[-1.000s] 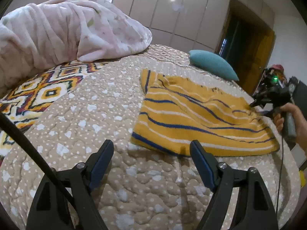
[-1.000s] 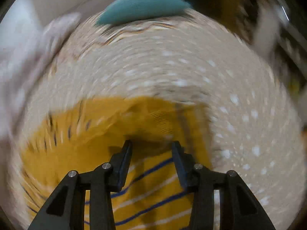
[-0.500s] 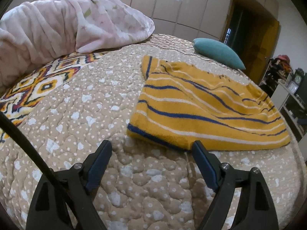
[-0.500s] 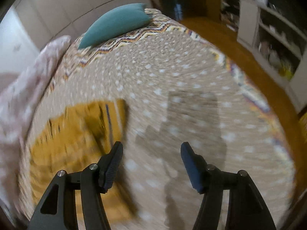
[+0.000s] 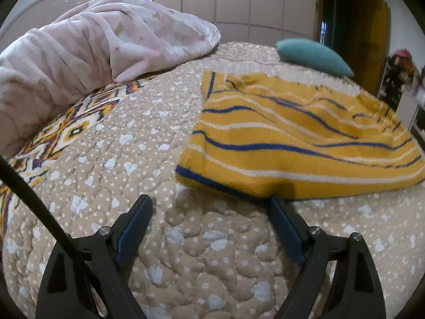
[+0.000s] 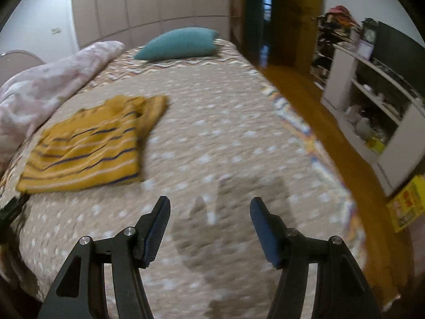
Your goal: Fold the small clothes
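A yellow garment with blue and white stripes lies folded flat on the beige quilted bed. My left gripper is open and empty, low over the quilt just in front of the garment's near edge; its right fingertip almost touches that edge. In the right wrist view the garment lies to the far left. My right gripper is open and empty above bare quilt, well to the right of the garment.
A pink blanket is heaped at the back left. A teal pillow lies beyond the garment. The bed's right edge drops to a wooden floor, with white shelves beyond.
My right gripper let go of the garment, opened, and pulled back to the right, away from it. My left gripper moved closer to the garment's near edge.
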Motion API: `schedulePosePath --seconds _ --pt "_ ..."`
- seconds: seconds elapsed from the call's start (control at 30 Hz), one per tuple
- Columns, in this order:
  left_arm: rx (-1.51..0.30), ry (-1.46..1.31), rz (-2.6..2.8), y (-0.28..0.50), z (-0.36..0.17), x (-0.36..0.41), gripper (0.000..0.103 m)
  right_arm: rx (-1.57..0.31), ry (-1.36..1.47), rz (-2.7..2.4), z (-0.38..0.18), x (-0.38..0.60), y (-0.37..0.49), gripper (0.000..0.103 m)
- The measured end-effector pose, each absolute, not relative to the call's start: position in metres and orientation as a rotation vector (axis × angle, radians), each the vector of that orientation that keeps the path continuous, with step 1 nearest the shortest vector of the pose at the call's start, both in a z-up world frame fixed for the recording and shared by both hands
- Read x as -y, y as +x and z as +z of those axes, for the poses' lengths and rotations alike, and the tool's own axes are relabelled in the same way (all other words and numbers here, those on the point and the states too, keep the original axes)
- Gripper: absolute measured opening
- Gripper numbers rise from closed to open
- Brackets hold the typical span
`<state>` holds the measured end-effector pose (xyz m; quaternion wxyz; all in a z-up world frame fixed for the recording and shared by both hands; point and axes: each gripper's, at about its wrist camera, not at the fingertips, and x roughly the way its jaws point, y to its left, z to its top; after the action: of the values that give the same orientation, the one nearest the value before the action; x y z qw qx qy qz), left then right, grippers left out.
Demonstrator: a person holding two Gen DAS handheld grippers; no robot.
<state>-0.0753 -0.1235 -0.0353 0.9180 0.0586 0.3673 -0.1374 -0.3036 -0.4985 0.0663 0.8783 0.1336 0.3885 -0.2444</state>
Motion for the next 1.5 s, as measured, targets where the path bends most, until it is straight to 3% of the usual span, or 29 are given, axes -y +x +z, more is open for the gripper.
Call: schedulePosePath --seconds 0.13,0.4,0.67,1.07,1.33,1.5 --pt "-0.803 0.163 -0.244 -0.069 -0.036 0.129 0.098 -0.8 0.379 -0.405 0.039 0.481 -0.286 0.067" --pt "-0.807 0.181 -0.209 -0.069 -0.037 0.131 0.1 -0.804 0.314 -0.39 -0.001 0.456 -0.26 0.068" --pt "-0.732 0.261 -0.15 -0.079 -0.036 0.139 0.103 -0.686 0.244 -0.373 -0.019 0.445 -0.258 0.094" --pt "-0.709 0.318 -0.119 -0.082 -0.035 0.144 0.103 -0.65 0.201 -0.39 -0.022 0.439 -0.259 0.094" --pt "-0.876 0.125 -0.179 -0.091 -0.019 0.139 0.101 -0.65 0.198 -0.394 -0.023 0.437 -0.261 0.094" --pt "-0.868 0.134 -0.273 -0.124 -0.011 0.161 0.101 -0.652 0.19 -0.397 -0.023 0.436 -0.26 0.094"
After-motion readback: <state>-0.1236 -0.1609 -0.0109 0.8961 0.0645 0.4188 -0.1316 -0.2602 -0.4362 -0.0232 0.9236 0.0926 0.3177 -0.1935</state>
